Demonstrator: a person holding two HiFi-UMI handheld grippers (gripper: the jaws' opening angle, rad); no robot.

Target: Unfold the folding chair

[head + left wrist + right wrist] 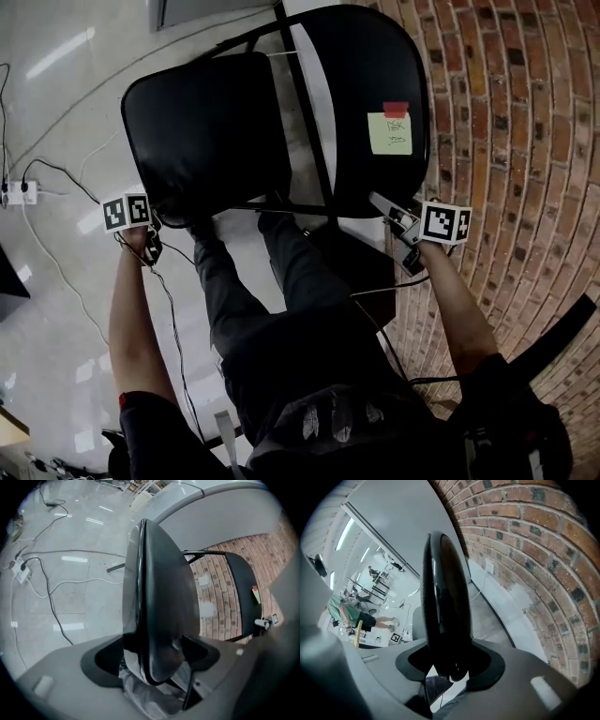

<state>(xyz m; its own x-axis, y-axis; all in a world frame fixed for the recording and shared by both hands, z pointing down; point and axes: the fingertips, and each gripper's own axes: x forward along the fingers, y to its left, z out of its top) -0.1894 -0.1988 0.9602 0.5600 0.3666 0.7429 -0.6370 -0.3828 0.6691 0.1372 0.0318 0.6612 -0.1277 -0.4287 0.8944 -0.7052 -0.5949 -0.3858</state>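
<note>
A black folding chair stands below me with two padded panels and a black tube frame [309, 122] between them. The right panel [361, 84] bears a yellow note [390, 132] and red tape. My left gripper [157, 225] is shut on the near edge of the left panel [206, 131]. That panel stands edge-on [159, 597] between the jaws of this gripper [154, 660]. My right gripper [382, 203] is shut on the near edge of the right panel, whose rim [443, 602] fills the gap of this gripper [450, 665].
A brick wall [525, 141] runs close along the right. A white power strip [21, 193] with cables lies on the glossy floor at the left. My legs [281, 281] stand just behind the chair. A person in green [347, 613] is far off.
</note>
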